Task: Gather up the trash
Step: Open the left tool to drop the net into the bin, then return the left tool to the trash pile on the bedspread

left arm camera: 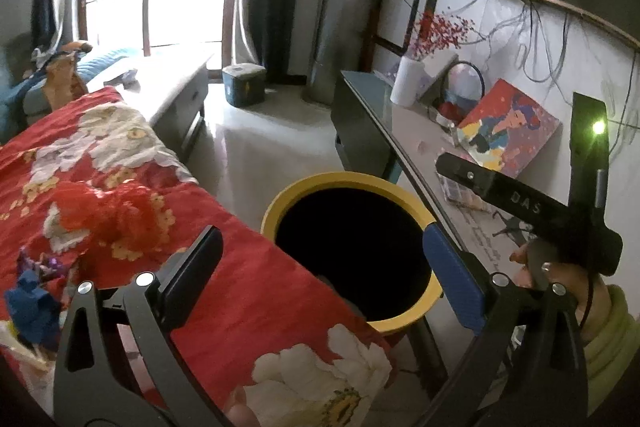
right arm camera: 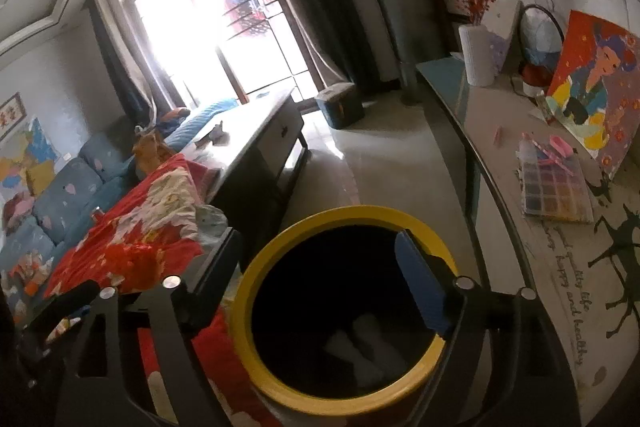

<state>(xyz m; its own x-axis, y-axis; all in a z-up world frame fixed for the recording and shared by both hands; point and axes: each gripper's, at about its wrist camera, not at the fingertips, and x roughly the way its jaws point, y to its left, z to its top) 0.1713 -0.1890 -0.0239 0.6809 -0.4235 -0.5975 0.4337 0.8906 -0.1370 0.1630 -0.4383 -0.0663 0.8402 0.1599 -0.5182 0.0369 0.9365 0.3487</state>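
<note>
black tool (left arm camera: 324, 267), blue pad, yellow-green ribbed sleeve (left arm camera: 612, 339)

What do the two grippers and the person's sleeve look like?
Each gripper, left gripper and right gripper, has a black frame with silver bolts, one black finger and one blue pad. The right gripper body bears "DAS". The sleeve is yellow-green.
</note>
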